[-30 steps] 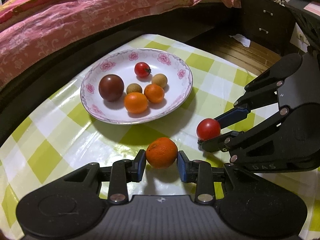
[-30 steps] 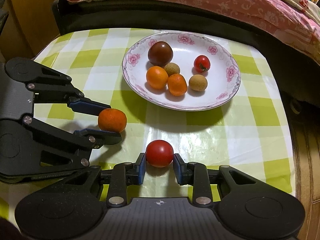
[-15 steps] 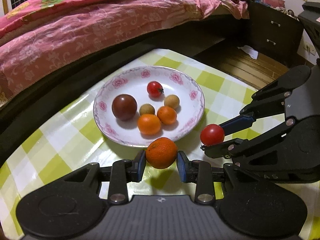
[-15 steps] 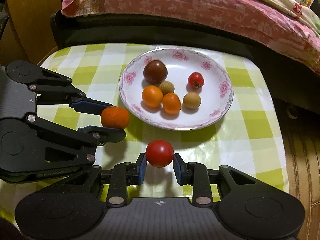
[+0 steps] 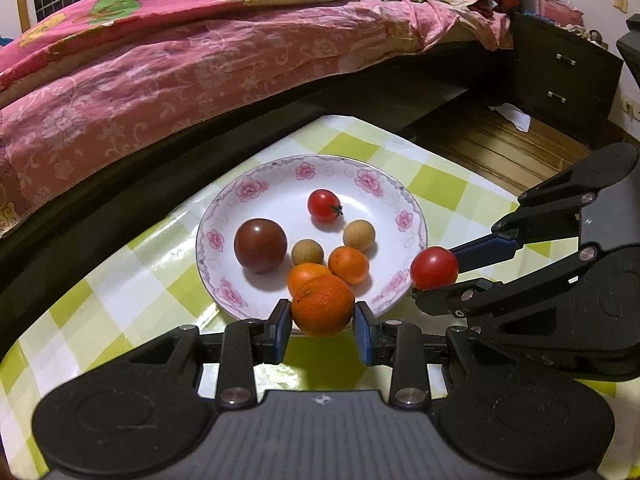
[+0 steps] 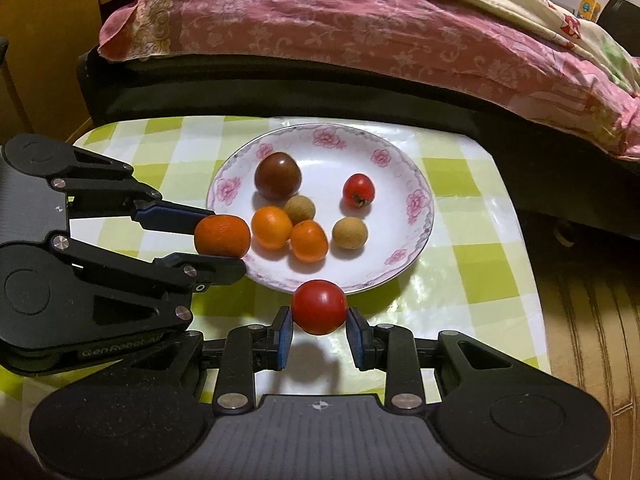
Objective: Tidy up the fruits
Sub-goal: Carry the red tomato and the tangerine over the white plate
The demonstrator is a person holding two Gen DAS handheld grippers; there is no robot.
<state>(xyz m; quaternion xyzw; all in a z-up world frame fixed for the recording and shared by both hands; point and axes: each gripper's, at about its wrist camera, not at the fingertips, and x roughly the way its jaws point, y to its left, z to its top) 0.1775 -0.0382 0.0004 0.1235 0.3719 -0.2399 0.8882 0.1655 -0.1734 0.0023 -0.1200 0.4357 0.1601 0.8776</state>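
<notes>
The left gripper (image 5: 322, 322) is clamping an orange (image 5: 322, 310) between its blue pads, and the right gripper (image 6: 319, 326) is pinching a tomato (image 6: 319, 306) the same way; both fruits are hanging clear of the tablecloth (image 6: 476, 272), the tomato's shadow falling on the cloth below it. Each fruit is sitting at the very tips of the fingers, probably so it can drop free without the fingers reaching among what already lies there. Both loads are hovering at the near rim of the plate (image 5: 416, 212), the orange at its left edge in the right view and the tomato at the front, seemingly so both can go down side by side without the tools colliding. The plate is already carrying a dark plum-like fruit (image 5: 260, 245), a small tomato (image 5: 324, 205), two small oranges (image 5: 349, 265) and two brown longan-like balls (image 5: 359, 235), clustered mid-plate, with bare white space nearer the rim for the newcomers. On the left tool's side, seen from the right wrist, raised lettering is reading "GenRobot.AI" (image 6: 120, 347), its last letters partly hidden. No other writing is legible.
</notes>
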